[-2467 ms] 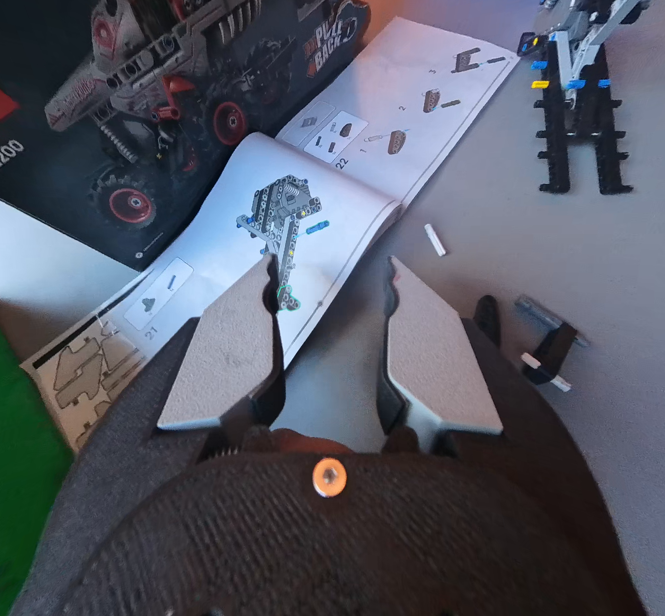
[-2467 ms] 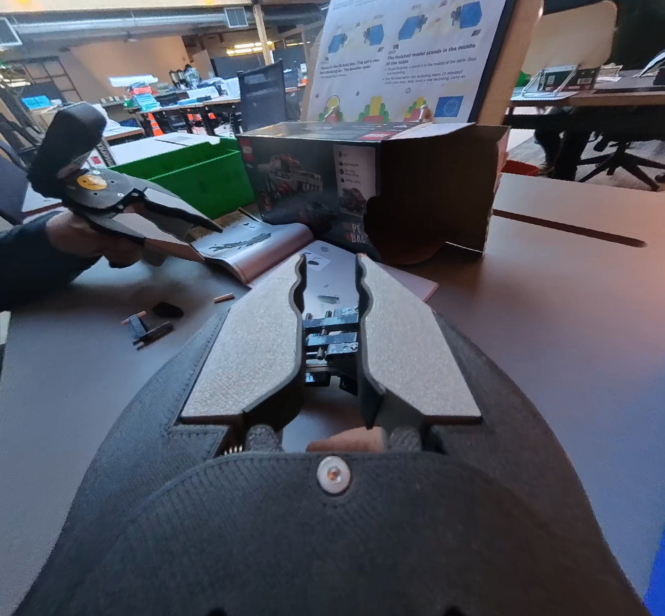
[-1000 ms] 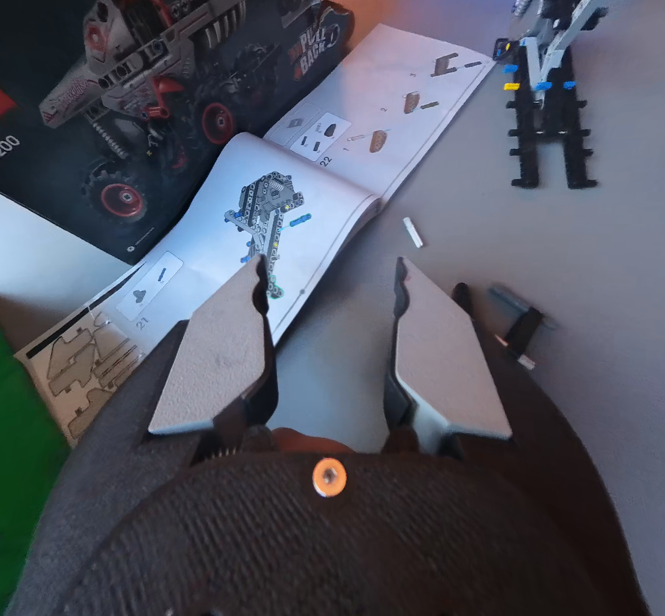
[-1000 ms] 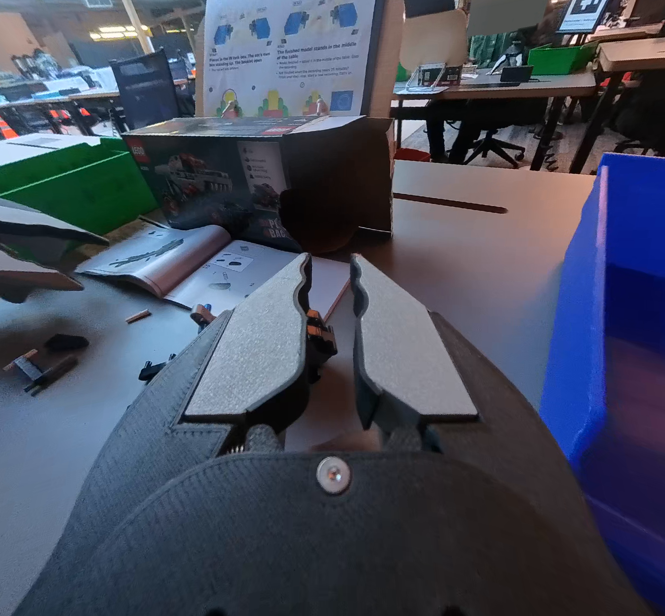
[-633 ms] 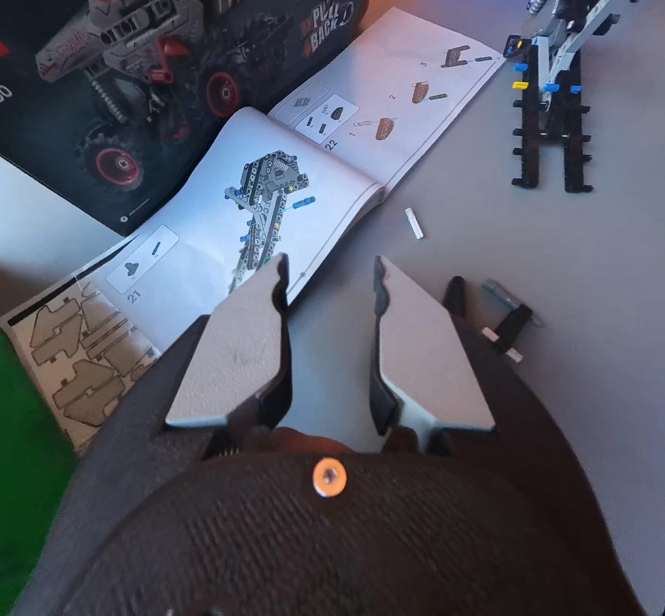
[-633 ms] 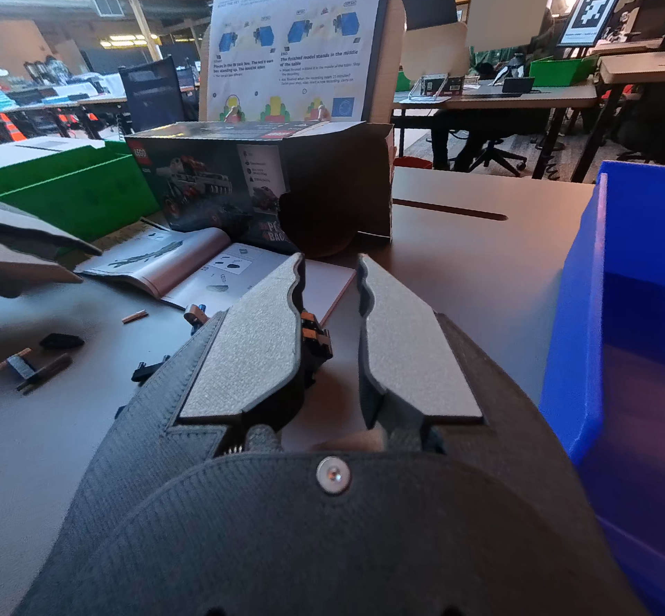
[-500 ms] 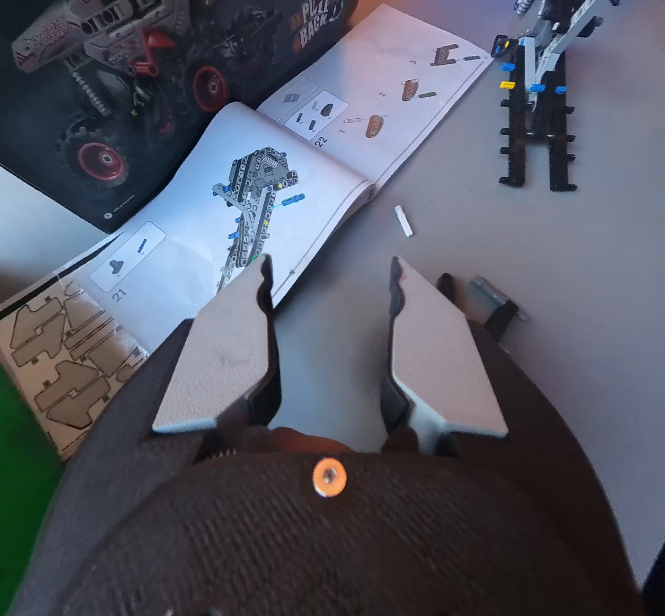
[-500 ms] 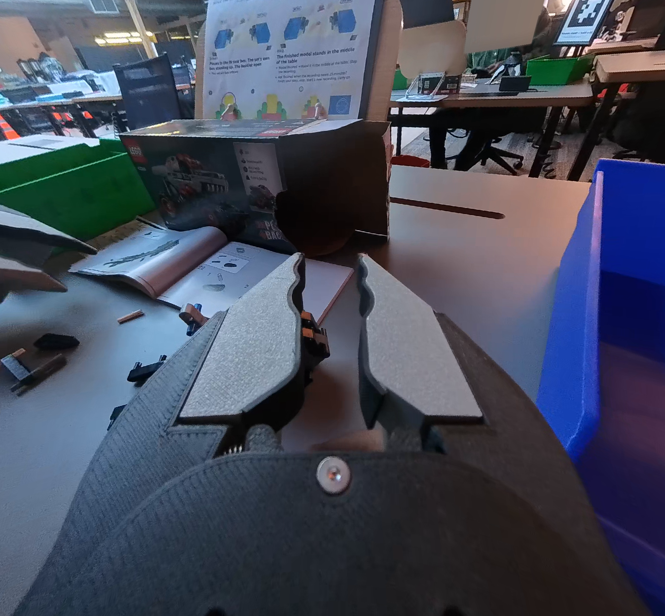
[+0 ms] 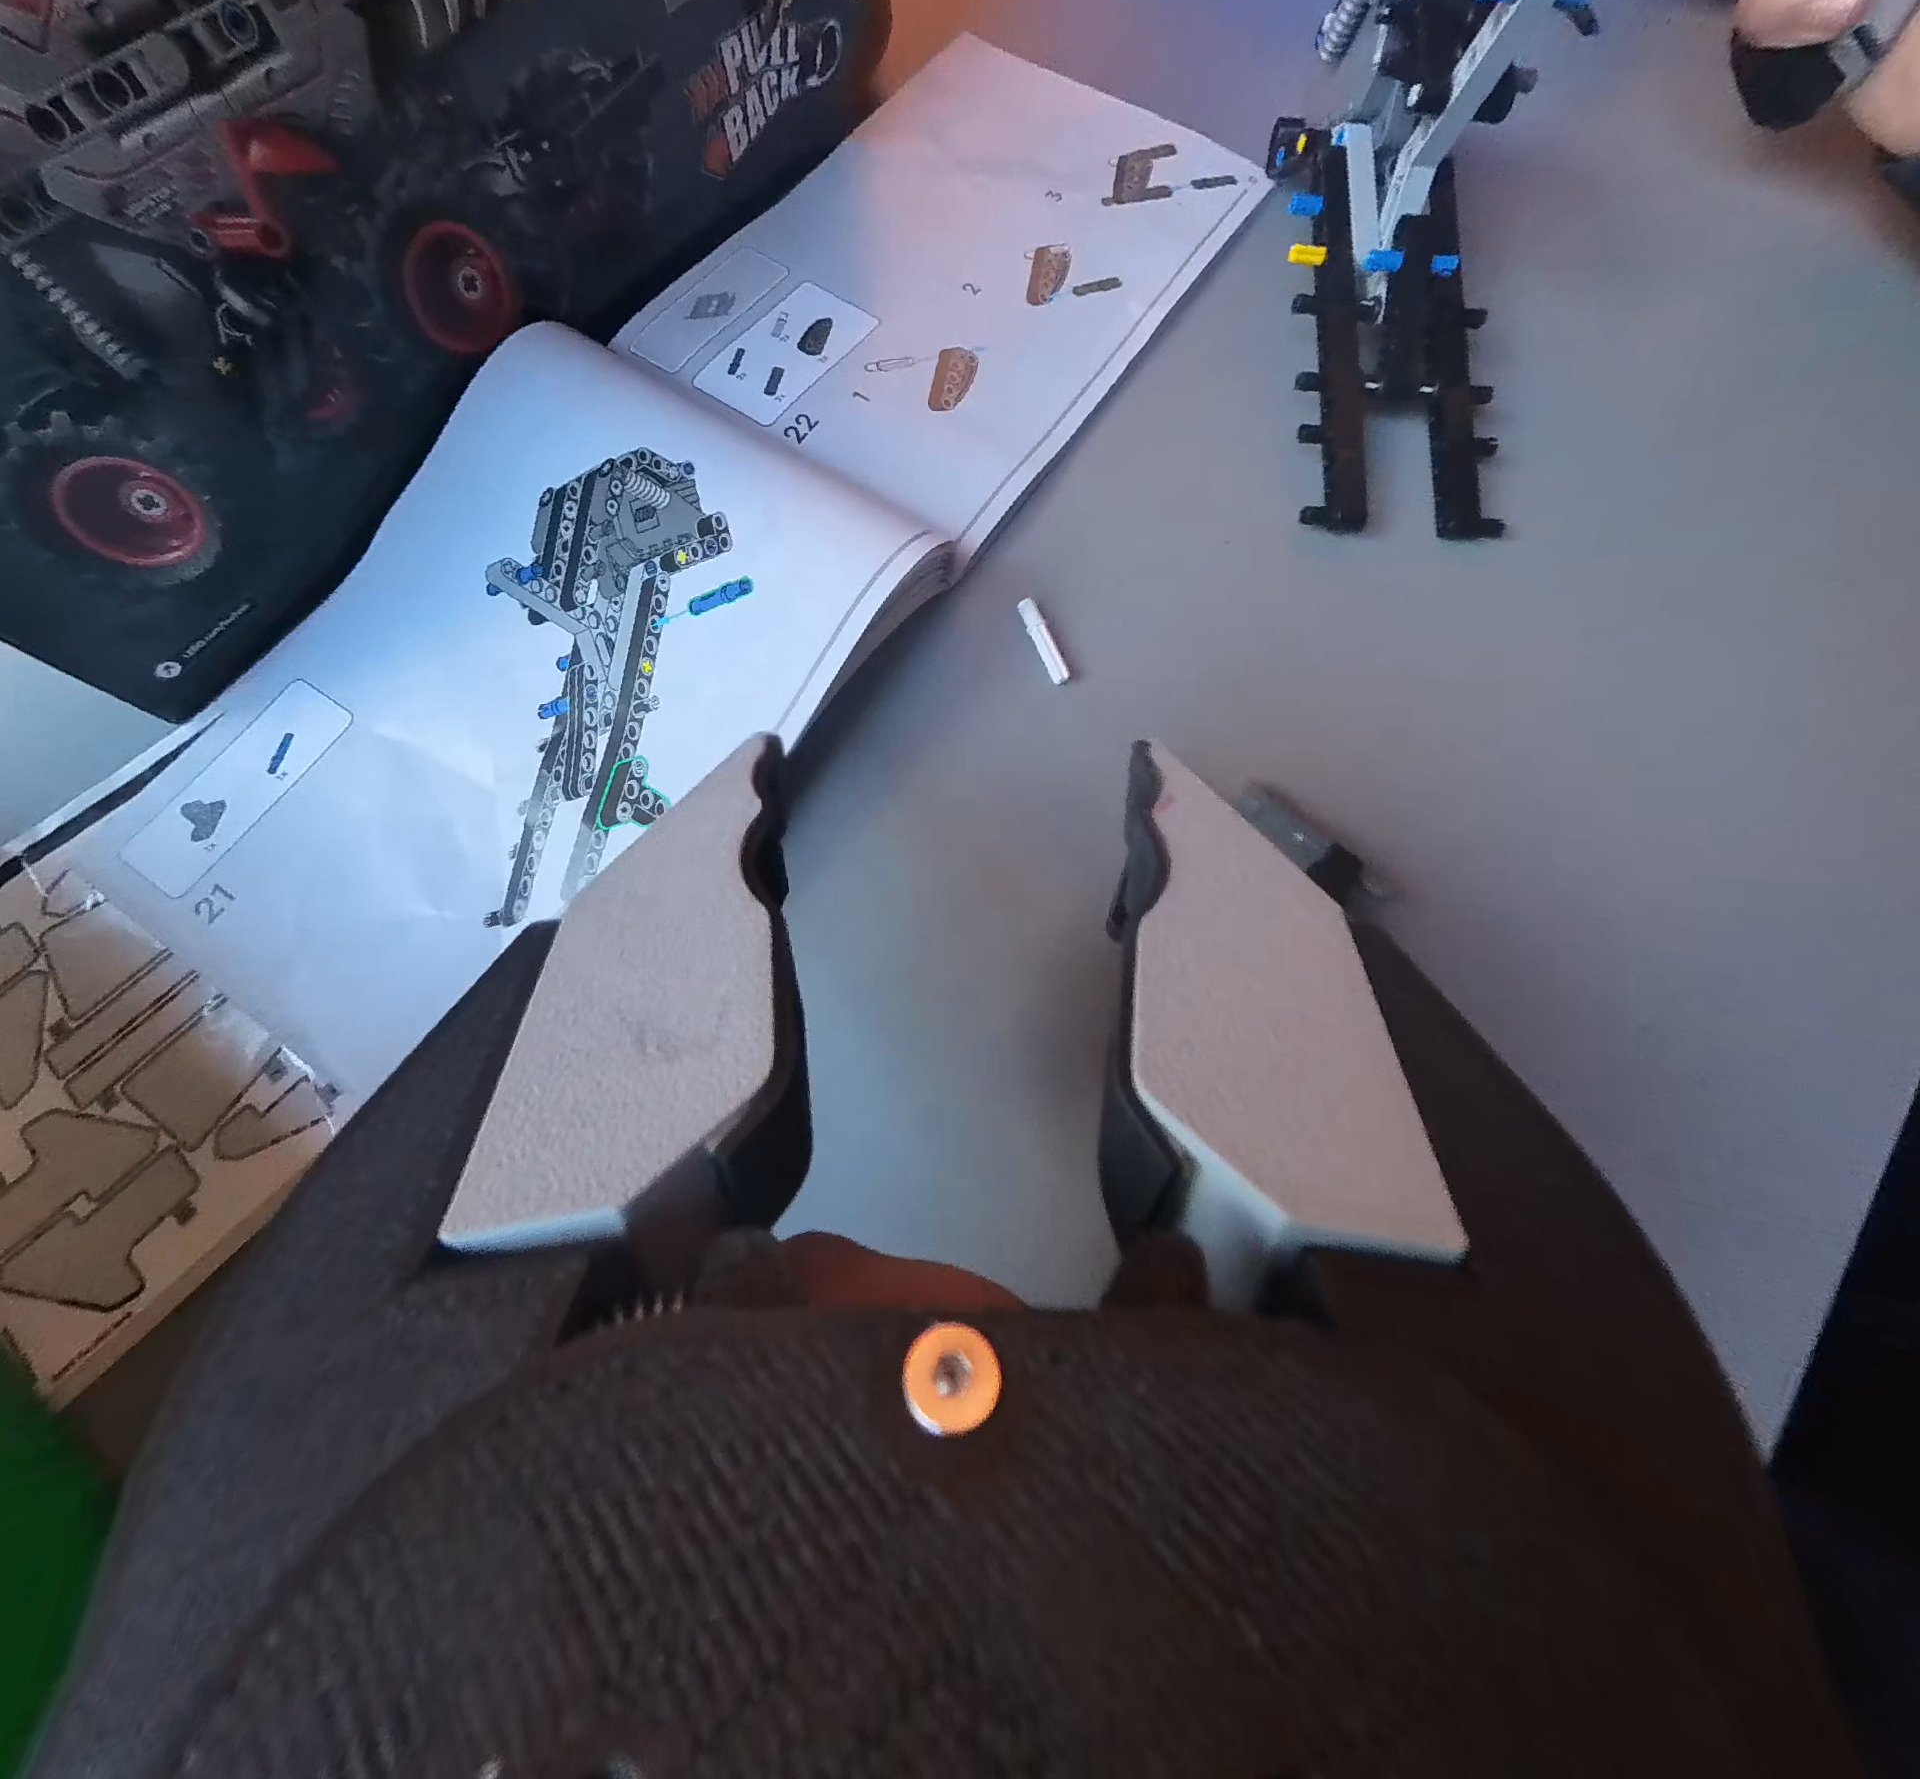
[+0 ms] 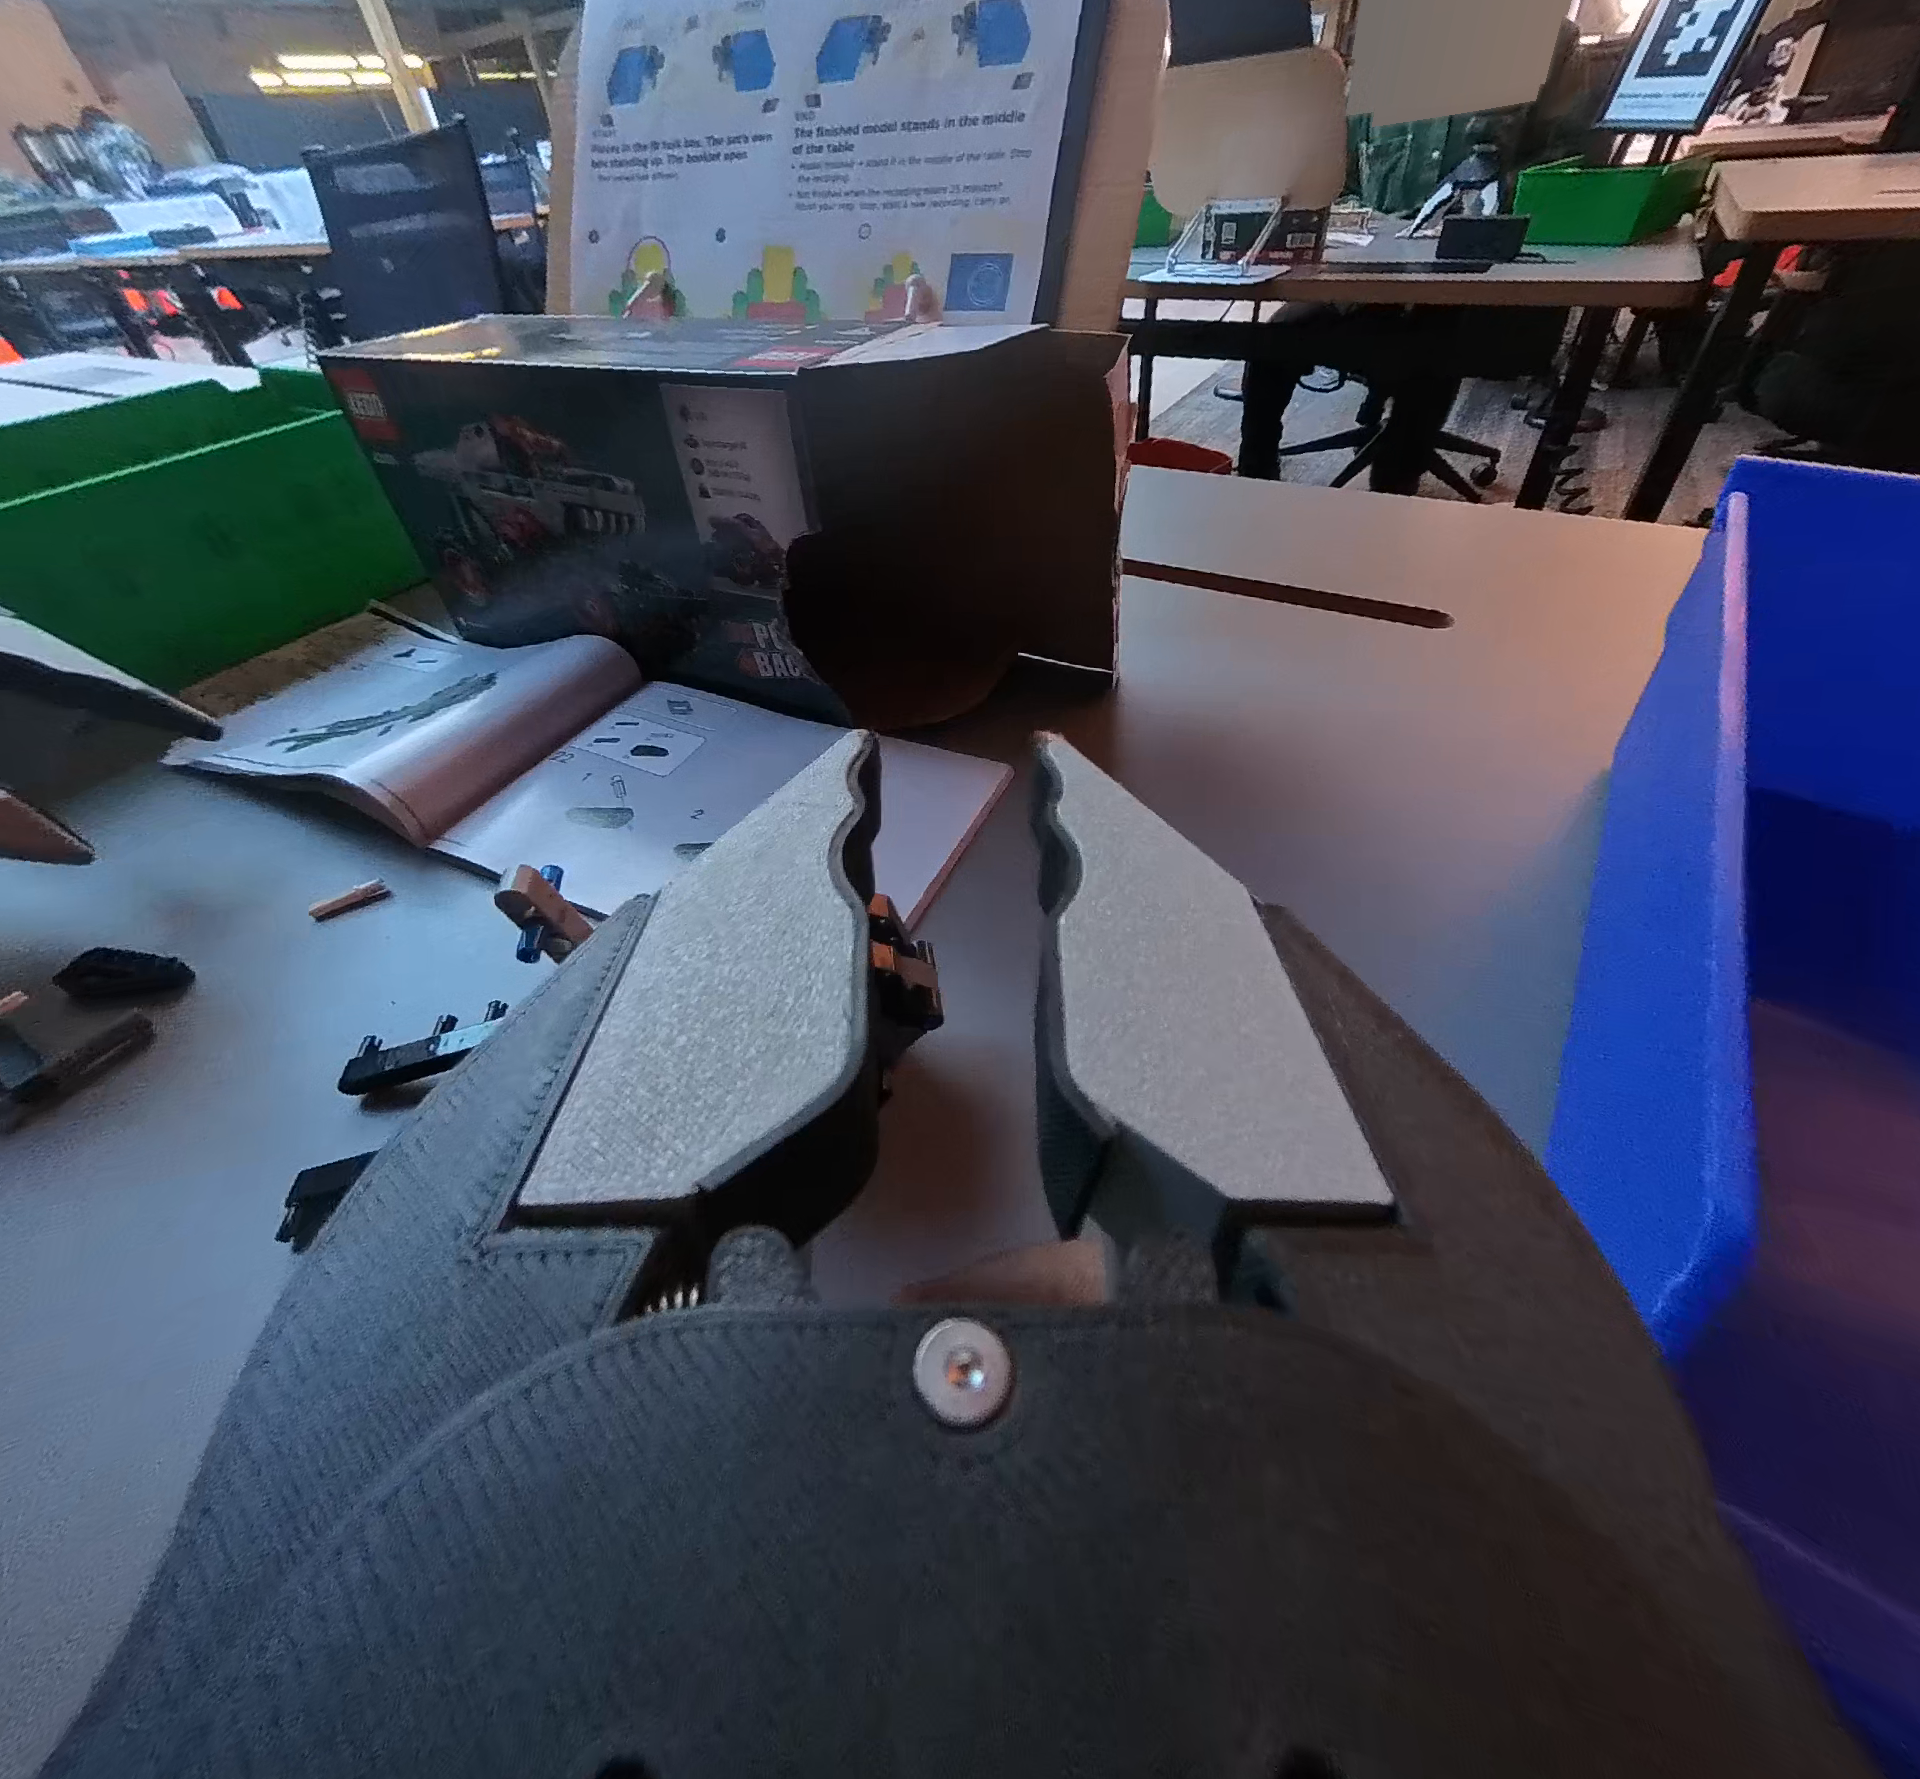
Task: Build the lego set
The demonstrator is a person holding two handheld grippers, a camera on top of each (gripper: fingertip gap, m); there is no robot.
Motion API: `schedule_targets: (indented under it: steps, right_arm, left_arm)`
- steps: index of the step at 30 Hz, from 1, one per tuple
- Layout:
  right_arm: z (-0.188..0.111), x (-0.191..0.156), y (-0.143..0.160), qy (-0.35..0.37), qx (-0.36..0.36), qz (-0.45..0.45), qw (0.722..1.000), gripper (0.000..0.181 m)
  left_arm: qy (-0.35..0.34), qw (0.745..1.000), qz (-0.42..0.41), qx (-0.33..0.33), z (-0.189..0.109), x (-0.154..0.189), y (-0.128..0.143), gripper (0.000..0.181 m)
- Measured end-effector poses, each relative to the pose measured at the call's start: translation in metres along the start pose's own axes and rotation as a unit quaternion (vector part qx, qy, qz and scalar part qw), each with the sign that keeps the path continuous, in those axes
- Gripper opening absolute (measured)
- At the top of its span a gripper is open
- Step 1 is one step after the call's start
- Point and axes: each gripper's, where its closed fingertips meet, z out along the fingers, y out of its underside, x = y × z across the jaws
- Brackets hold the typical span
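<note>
The partly built model [image 9: 1392, 275], black beams with a grey frame and blue pins, stands on the grey table to the right of the open instruction booklet [image 9: 727, 482]. My left gripper [image 9: 953, 794] is open and empty, hovering over the table by the booklet's lower edge. A white pin [image 9: 1042, 640] lies just ahead of it. A grey and black piece [image 9: 1299, 836] is partly hidden behind its right finger. My right gripper [image 10: 953, 773] is open and empty. A bit of the model [image 10: 904, 971] shows beside and below its left finger.
The set's box [image 10: 727, 503] stands behind the booklet [image 10: 582, 773]. A blue bin [image 10: 1714, 898] is close on the right, a green bin [image 10: 197, 524] at the left. Loose black pieces [image 10: 125, 971] and a tan pin [image 10: 348, 898] lie on the table. A sticker sheet [image 9: 104, 1106] lies left. Some 30 centimetres of space lies between my two pairs of fingers. My left gripper is the nearer one to the white pin [image 9: 1042, 640]: about 6 centimetres, against 25 centimetres. Seen from the right wrist view [image 10: 345, 895] as well.
My right gripper was shut on the model; it has opened, let the model go and drawn back toward the blue bin. My left gripper narrowed briefly, opened again and drifted slightly.
</note>
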Motion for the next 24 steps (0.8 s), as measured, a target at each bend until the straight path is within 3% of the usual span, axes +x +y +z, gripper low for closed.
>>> schedule_targets:
  steps: [5,17,24]
  right_arm:
    - [-0.003,-0.001,-0.004,-0.005,0.010,0.009,1.000,0.023]
    - [-0.009,-0.003,-0.013,0.022,0.024,-0.025,0.999,0.014]
    - [-0.008,-0.004,-0.012,0.027,0.021,-0.037,0.999,0.011]
  left_arm:
    - [0.047,0.998,-0.016,-0.024,0.007,0.015,0.009,0.046]
    - [0.046,0.998,-0.036,-0.009,0.010,0.009,0.004,0.062]
    - [-0.015,1.000,-0.022,-0.010,0.009,-0.014,0.006,0.063]
